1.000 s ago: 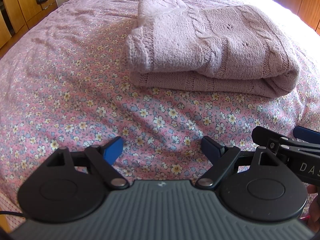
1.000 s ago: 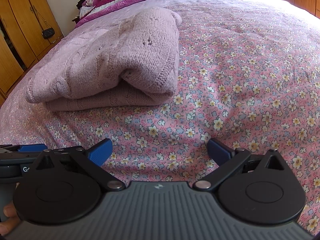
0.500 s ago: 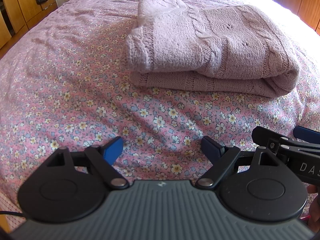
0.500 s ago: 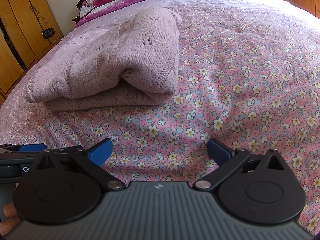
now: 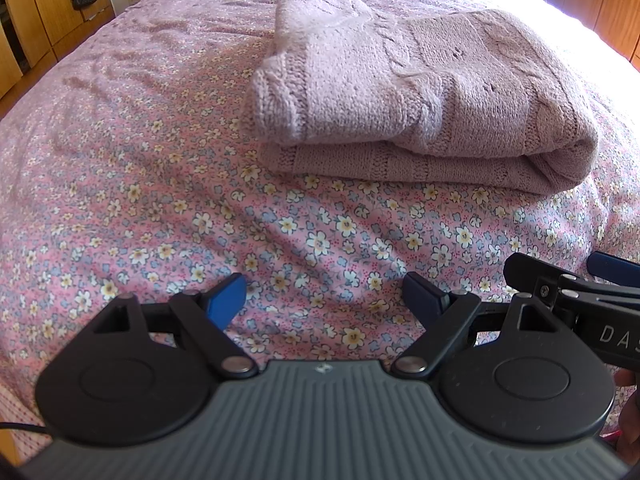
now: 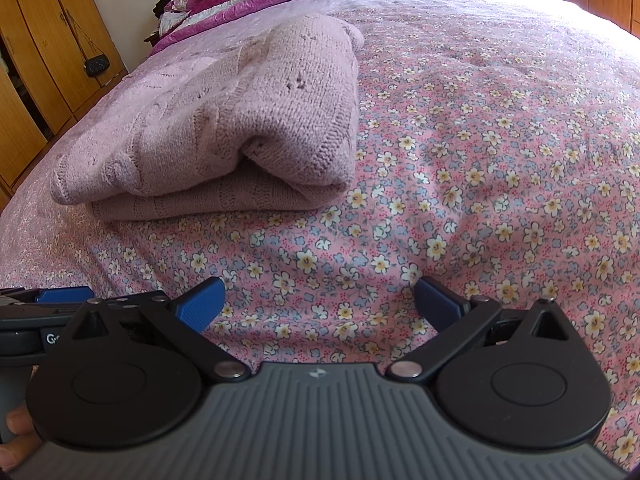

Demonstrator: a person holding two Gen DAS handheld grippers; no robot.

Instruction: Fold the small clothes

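A bed [image 5: 152, 184] with a pink flowered cover fills both views. On it lies a folded mauve knit sweater [image 5: 420, 96], well ahead of both tools. The left gripper [image 5: 324, 300] and right gripper [image 6: 318, 300] hover near each other above the cover, jaws spread wide and grasping nothing.

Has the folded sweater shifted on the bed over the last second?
No. The folded sweater sits at the same spot against the floral bedspread pattern in both wrist views; its edges line up with the same flowers.
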